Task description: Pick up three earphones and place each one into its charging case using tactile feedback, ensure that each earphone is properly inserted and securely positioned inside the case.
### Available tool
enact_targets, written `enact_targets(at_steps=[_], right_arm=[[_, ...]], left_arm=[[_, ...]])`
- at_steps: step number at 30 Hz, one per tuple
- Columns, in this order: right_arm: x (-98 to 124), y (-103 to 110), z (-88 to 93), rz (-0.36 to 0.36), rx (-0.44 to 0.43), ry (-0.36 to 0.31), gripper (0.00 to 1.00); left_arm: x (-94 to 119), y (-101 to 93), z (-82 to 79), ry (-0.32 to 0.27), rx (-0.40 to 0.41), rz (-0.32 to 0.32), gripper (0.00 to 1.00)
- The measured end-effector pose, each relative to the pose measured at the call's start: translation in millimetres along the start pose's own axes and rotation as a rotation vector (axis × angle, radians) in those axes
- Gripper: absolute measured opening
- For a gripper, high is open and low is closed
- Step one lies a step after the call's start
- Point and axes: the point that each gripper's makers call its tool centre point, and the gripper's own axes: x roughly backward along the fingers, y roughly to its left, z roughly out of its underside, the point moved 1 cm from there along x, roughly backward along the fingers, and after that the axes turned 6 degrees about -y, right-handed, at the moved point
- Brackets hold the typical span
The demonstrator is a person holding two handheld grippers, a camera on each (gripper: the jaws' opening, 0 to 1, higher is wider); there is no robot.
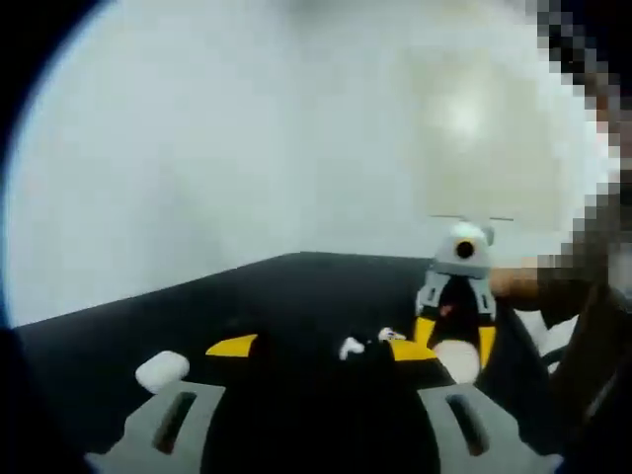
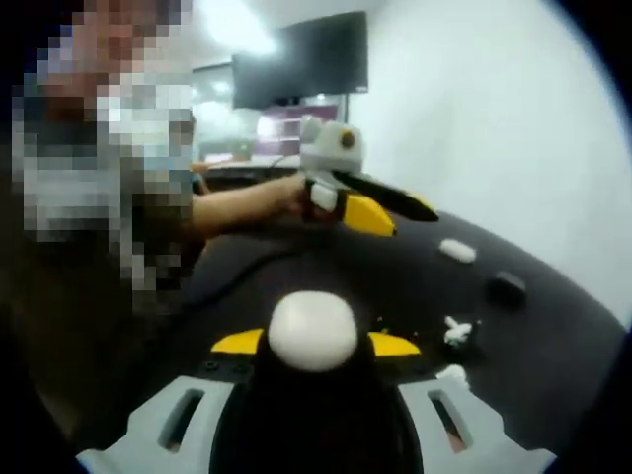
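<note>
Now we hold a white case (image 2: 313, 330) in the right gripper (image 2: 314, 348), loose earphones (image 2: 456, 331) lying just right of it.

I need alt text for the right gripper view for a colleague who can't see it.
The right gripper holds a white rounded case between its yellow-tipped fingers over a black table. Beyond it lie a white earphone, a dark case and a white case, with the left gripper held out from the left.

Plain white wall (image 1: 197, 128) fills upper frame; dark screen (image 2: 301, 59) upper centre w/ ceiling light (image 2: 232, 25); black tabletop (image 2: 553, 326) below.
</note>
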Motion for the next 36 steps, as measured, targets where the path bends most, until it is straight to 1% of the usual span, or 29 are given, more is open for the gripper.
enact_targets(at_steps=[3, 6, 8, 11, 14, 17, 21, 24, 26, 29, 32, 36], right_arm=[[-0.8, 1.2, 1.1, -0.003, 0.006, 0.005, 0.4], [-1.3, 1.4, 1.8, -0.002, 0.002, 0.004, 0.4], [-2.0, 1.6, 1.9, -0.001, 0.001, 0.002, 0.4], [-2.7, 1.4, 2.3, 0.002, -0.005, 0.002, 0.4], [-2.9, 1.5, 2.6, 0.004, -0.013, 0.004, 0.4], [-3.1, 0.8, 2.9, 0.009, -0.023, 0.005, 0.4], [-3.5, 0.3, 3.3, 0.012, -0.038, 0.006, 0.4], [-4.0, 0.6, 3.5, 0.016, -0.049, 0.005, 0.4], [-4.1, 0.4, 3.5, 0.019, -0.048, 0.005, 0.39], [-3.9, 1.1, 3.4, 0.019, -0.042, 0.006, 0.37], [-3.7, 1.2, 3.2, 0.024, -0.031, 0.01, 0.37], [-3.6, 0.9, 2.7, 0.028, -0.023, 0.014, 0.37]], left_arm=[[0.3, 7.2, 1.9, 0.002, -0.003, -0.043, 0.57], [1.5, 18.0, 7.1, 0.018, -0.002, -0.1, 0.65], [2.7, 23.6, 12.7, 0.044, -0.009, -0.129, 0.65], [3.7, 27.1, 16.4, 0.058, -0.023, -0.151, 0.65], [3.7, 31.1, 17.3, 0.058, -0.022, -0.165, 0.66], [3.9, 34.4, 17.2, 0.045, -0.007, -0.178, 0.67], [4.4, 36.8, 16.1, 0.023, 0.04, -0.184, 0.73], [4.6, 37.8, 12.5, 0.006, 0.039, -0.186, 0.74], [4.1, 37.8, 9.7, -0.014, 0.052, -0.184, 0.78], [3.6, 38.5, 9.9, -0.02, 0.071, -0.183, 0.84], [3.2, 41.3, 12.1, -0.014, 0.064, -0.196, 0.89], [4.4, 42.3, 12.1, -0.013, 0.063, -0.2, 0.89]])
